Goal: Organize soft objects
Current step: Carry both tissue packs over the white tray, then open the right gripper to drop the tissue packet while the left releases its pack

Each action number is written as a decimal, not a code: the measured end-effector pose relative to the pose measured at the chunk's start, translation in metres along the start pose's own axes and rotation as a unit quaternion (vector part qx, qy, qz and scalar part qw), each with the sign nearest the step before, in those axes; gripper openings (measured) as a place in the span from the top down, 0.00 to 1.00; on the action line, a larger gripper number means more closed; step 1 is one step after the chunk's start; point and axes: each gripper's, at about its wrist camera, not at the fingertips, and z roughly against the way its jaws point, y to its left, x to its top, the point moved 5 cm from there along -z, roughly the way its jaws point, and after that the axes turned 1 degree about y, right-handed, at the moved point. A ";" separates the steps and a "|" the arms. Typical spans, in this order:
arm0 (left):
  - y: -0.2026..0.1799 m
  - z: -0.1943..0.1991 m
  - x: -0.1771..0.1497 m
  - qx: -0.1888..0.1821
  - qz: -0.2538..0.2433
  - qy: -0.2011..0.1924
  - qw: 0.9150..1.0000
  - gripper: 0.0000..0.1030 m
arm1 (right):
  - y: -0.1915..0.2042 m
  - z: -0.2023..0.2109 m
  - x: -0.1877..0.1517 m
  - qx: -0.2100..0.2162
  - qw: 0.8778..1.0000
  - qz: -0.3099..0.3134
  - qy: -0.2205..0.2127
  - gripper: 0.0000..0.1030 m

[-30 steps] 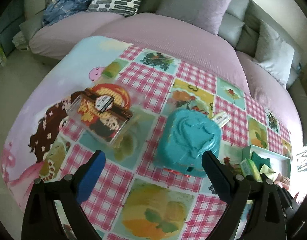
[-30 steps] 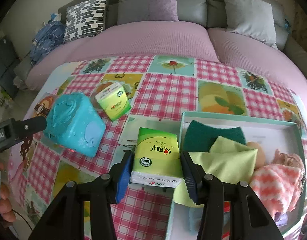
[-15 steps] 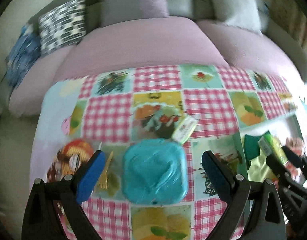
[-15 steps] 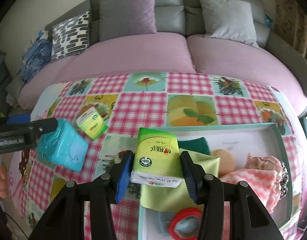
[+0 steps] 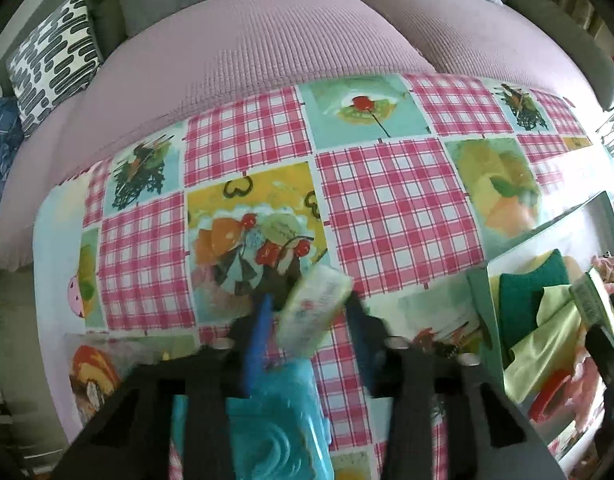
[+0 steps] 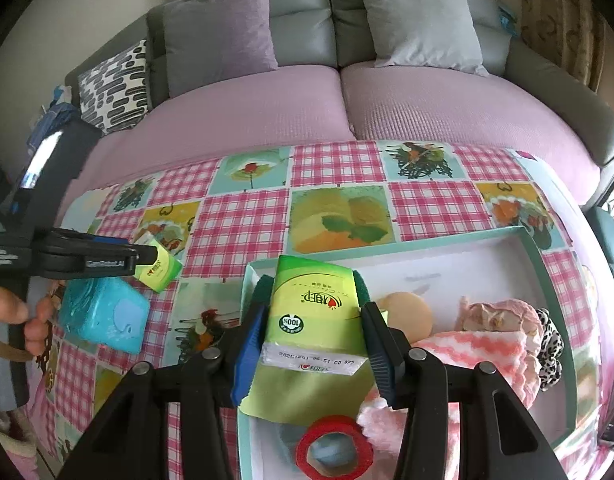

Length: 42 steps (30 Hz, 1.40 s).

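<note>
My right gripper (image 6: 313,316) is shut on a green tissue pack (image 6: 313,316) and holds it over the left end of the teal box (image 6: 459,236). In the box lie a yellow-green cloth (image 6: 319,396), a dark green sponge (image 6: 265,282), a beige sponge ball (image 6: 407,314), a pink knit cloth (image 6: 479,348) and a red tape roll (image 6: 333,446). My left gripper (image 5: 309,312) has its jaws around a second small tissue pack (image 5: 313,312) on the tablecloth; it also shows in the right wrist view (image 6: 159,272). The image is blurred there, so contact is unclear.
A turquoise wet-wipe pack (image 6: 103,314) lies just below the left gripper (image 6: 107,258). A clear snack box (image 5: 95,376) sits at the table's left. The teal box (image 5: 483,312) is at the right. A purple sofa with cushions (image 6: 219,40) runs behind the table.
My left gripper swung from the turquoise pack forward to the small tissue pack and narrowed its jaws around it. My right gripper carried its tissue pack rightward over the box.
</note>
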 end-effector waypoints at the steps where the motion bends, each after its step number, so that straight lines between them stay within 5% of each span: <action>1: 0.000 0.001 0.001 0.000 0.003 -0.004 1.000 0.71 | -0.001 0.000 0.000 0.000 1.000 -0.001 -0.001 0.51; 10: -0.005 0.051 0.007 -0.014 0.025 -0.077 0.997 0.75 | -0.024 0.009 0.004 -0.020 0.999 -0.024 -0.012 0.51; 18: -0.077 0.113 -0.017 -0.148 0.002 -0.148 0.978 0.75 | -0.064 0.023 -0.001 -0.053 0.997 -0.057 -0.017 0.50; 29: -0.141 0.092 -0.071 -0.313 0.048 -0.115 0.942 0.75 | -0.091 0.056 -0.047 -0.040 0.996 -0.083 -0.012 0.50; 35: -0.143 0.062 -0.093 -0.336 0.096 -0.096 0.932 0.75 | -0.089 0.047 -0.071 -0.031 0.996 -0.080 0.009 0.50; 42: -0.134 0.044 -0.107 -0.309 0.121 -0.078 0.940 0.75 | -0.084 0.029 -0.088 -0.032 0.996 -0.071 0.037 0.51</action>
